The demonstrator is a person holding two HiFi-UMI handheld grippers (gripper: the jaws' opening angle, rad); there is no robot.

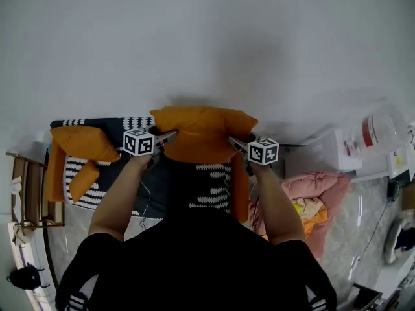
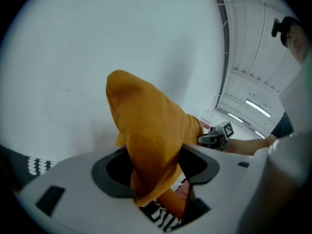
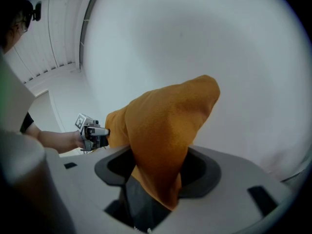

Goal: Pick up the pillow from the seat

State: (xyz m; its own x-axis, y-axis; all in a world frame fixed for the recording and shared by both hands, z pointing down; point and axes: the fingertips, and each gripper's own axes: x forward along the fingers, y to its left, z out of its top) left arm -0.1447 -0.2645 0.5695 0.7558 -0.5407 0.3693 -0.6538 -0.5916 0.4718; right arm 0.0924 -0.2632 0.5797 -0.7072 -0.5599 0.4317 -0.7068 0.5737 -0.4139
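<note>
The left gripper point(image 1: 170, 137) and the right gripper point(image 1: 235, 142) are each clamped almost fully closed on an opposite corner of the orange pillow point(image 1: 202, 133). Its soft, felt-like fabric is bunched into a peak between each pair of jaws. The plump rectangular pillow is held up between them above the dark seat point(image 1: 170, 180) and its black-and-white zigzag throw point(image 1: 211, 188); farther left, another orange cushion point(image 1: 81, 142) sits at the seat's end, before a plain white wall point(image 1: 207, 37).
</note>
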